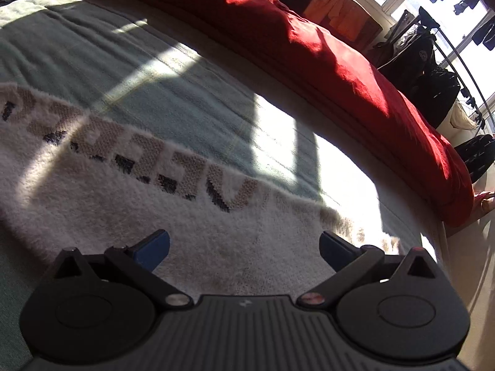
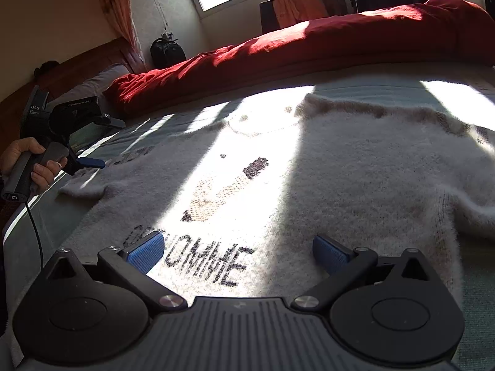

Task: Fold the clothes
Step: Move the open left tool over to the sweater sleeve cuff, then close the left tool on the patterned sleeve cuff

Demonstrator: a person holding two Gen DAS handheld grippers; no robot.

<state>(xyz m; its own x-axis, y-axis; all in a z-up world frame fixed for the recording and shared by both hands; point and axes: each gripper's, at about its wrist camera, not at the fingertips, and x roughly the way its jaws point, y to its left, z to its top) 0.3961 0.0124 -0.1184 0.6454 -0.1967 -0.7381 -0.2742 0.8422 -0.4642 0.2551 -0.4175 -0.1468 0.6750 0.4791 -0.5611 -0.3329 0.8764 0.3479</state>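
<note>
A fuzzy white knit sweater [image 2: 355, 170] with dark and tan lettering lies spread flat on the bed; it also shows in the left wrist view [image 1: 123, 204]. My right gripper [image 2: 238, 252] is open, its blue pads just above the sweater's printed front. My left gripper [image 1: 244, 249] is open and empty, low over the sweater near its edge. In the right wrist view the left gripper [image 2: 89, 162] is at the far left over the sweater's sleeve, held by a hand.
A pale green bed cover [image 1: 92, 52] lies under the sweater. A bunched red duvet [image 2: 309, 46] runs along the far side of the bed. Beyond it are windows, hanging dark clothes [image 1: 433, 71] and an orange garment [image 2: 297, 6].
</note>
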